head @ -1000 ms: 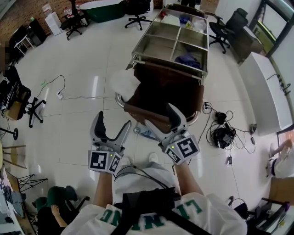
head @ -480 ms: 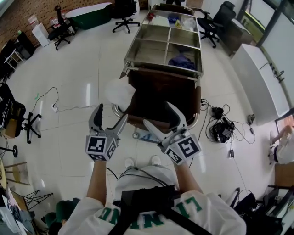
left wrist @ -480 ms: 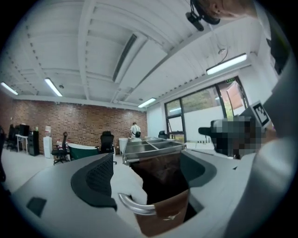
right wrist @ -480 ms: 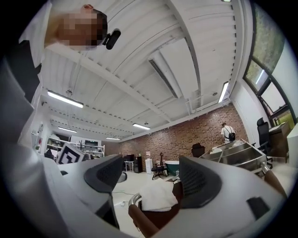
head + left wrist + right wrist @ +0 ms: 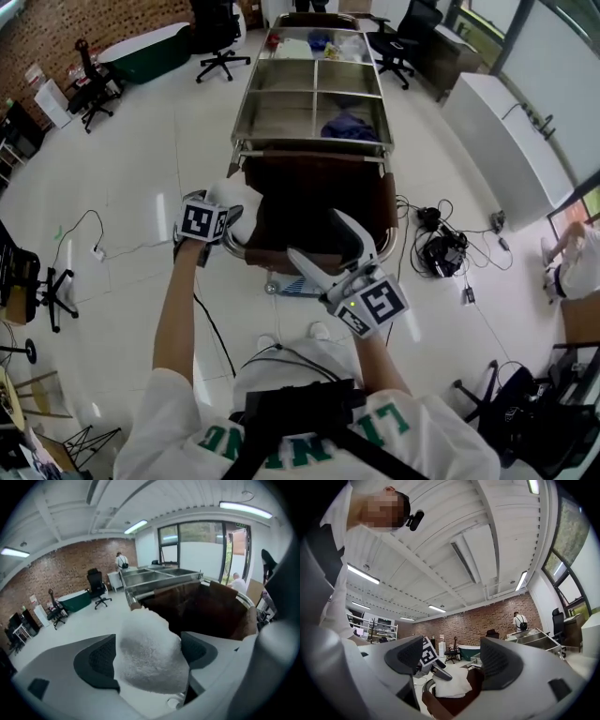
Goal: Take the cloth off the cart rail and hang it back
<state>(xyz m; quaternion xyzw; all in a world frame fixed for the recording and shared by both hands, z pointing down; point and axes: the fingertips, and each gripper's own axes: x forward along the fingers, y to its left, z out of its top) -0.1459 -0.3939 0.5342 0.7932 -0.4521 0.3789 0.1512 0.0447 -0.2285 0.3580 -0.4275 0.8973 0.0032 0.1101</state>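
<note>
A second ago the left claw (image 5: 225,216) hung low beside the right one, close to the person's body. Now the arm is stretched forward and the claw has tipped down onto the near left corner of the cart (image 5: 281,108). Its jaws stand wide and the cloth (image 5: 149,653) sits between them, filling most of the gap. I cannot see the pads pressing into it.

The cloth is white and lies bunched in a soft rounded lump over the corner of the rail (image 5: 242,248). It has a nubbly towel-like pile and one raised, folded peak at the top.

The rail is a curved, shiny metal tube. Inside it a dark brown bag (image 5: 309,202) hangs open with a smooth, slightly creased surface. Behind that, the cart top is dull steel divided into rectangular trays, and a crumpled blue rag (image 5: 349,127) lies in the near right tray. The floor (image 5: 122,169) is glossy pale tile.

The right claw (image 5: 316,234) has barely shifted. It hovers in front of the bag with its grey, ribbed-pad jaws spread wide and nothing between them, and it is tilted slightly upward.
</note>
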